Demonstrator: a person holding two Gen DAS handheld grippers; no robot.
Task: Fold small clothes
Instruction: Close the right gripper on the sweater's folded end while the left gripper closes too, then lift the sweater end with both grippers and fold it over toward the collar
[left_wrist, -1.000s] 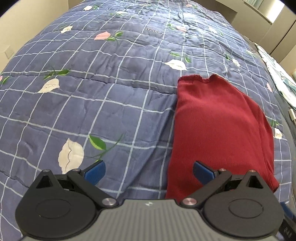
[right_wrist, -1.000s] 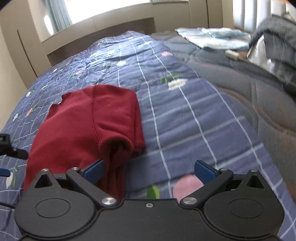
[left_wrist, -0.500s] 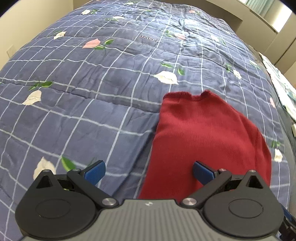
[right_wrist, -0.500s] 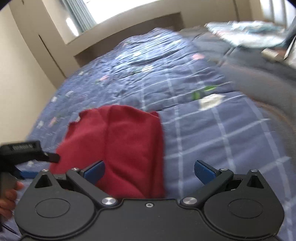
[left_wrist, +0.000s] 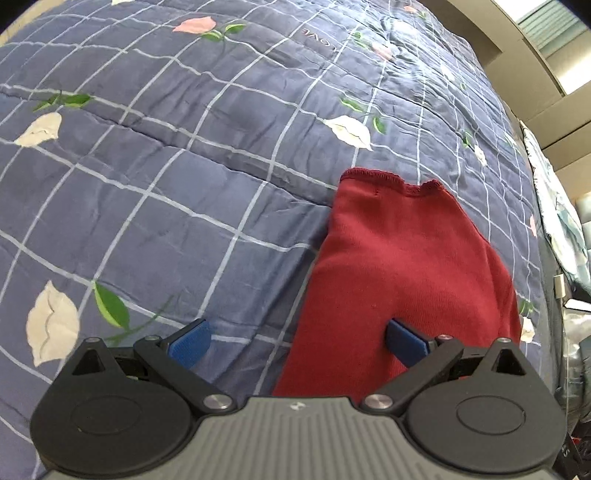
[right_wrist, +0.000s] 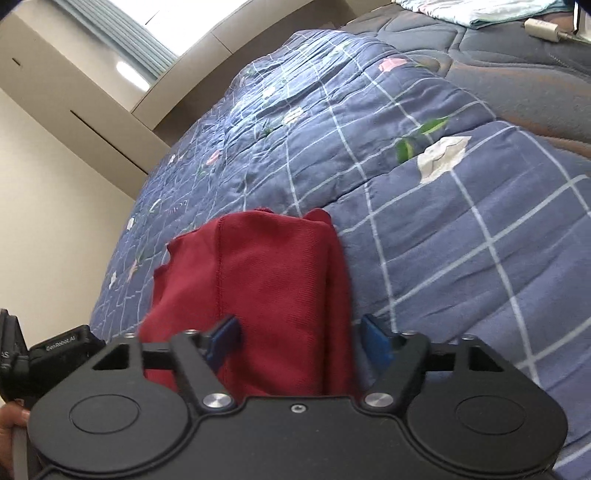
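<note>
A red garment (left_wrist: 406, 280) of fine ribbed knit is seen lying on a quilted blue bedspread (left_wrist: 177, 184). The garment is folded lengthwise into a narrow, roughly rectangular strip; a stitched, slightly scalloped hem is seen at its far end in the left wrist view. In the right wrist view a raised vertical seam (right_wrist: 220, 280) is noted running down the upper layer, and the right-hand edge is rounded where the cloth is doubled over.

The bedspread is marked with a white grid and printed white and pink petals with green leaves; its surface is puckered along the quilting lines. A dark grey padded cover (right_wrist: 517, 62) is seen beyond it in the right wrist view, with a pale folded cloth (right_wrist: 461, 9) at the far edge.

The left gripper (left_wrist: 297, 343) is held wide open above the near left edge of the garment: one blue pad over bare bedspread, the other over red knit, neither pressed on cloth. The right gripper (right_wrist: 299, 341) is observed with its jaws closing; the near right part of the garment lies between the blue pads, and contact cannot be confirmed.

Wide bare bedspread is recorded to the left of the garment and beyond its hem. A beige wall (right_wrist: 55, 221) bounds the bed on the far left in the right wrist view.
</note>
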